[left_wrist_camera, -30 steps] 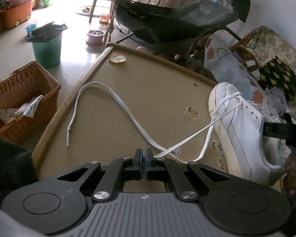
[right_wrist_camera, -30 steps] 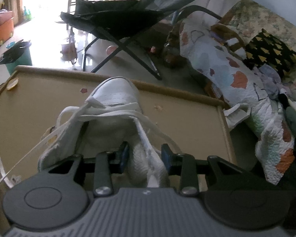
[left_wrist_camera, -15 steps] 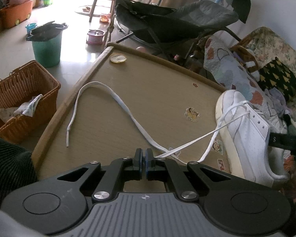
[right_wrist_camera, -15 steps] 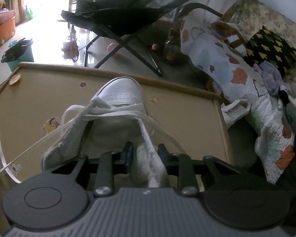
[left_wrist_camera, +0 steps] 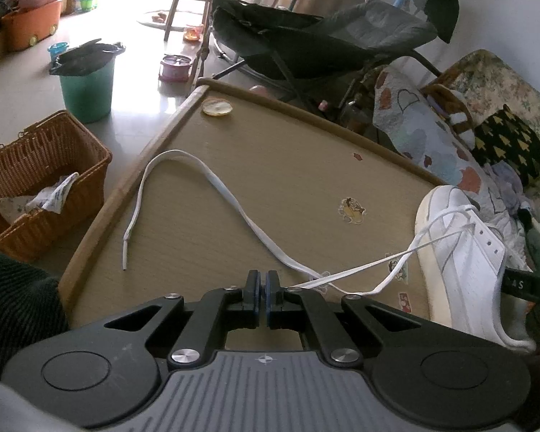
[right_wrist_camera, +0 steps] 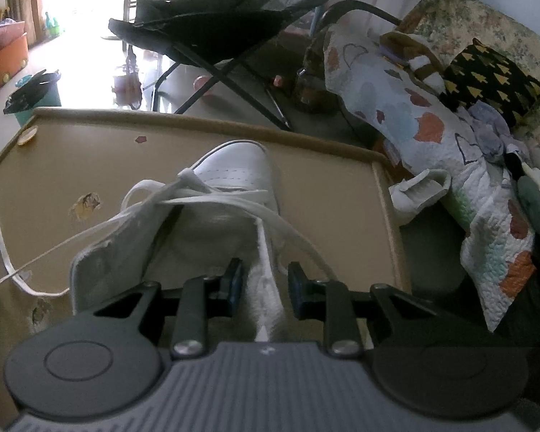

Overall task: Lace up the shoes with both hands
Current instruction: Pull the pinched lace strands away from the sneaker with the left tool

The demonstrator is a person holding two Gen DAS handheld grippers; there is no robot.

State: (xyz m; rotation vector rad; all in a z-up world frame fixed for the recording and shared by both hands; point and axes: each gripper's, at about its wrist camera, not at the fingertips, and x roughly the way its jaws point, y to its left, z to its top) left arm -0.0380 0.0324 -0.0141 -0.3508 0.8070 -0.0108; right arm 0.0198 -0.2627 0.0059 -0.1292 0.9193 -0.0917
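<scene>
The white leather low-top sneaker [right_wrist_camera: 234, 180] stands on the tan wooden table with a raised rim [left_wrist_camera: 270, 165], at its right side, toe pointing away toward the black folding lounge chair [left_wrist_camera: 327, 39]. The right gripper [right_wrist_camera: 264, 282] grasps the padded rear collar of the sneaker, the blue-lined fingers [right_wrist_camera: 234, 280] pressing it from both sides. The left gripper [left_wrist_camera: 262, 289] is clenched tight, with no gap between its jaws, low over the near table edge. The flat white shoelace [left_wrist_camera: 205, 176] runs from the front eyelets across the tabletop, passes just beside the left gripper tips, and curves away to a loose end near the left rim. A brown wicker basket [left_wrist_camera: 43, 176] sits on the floor beside the table
</scene>
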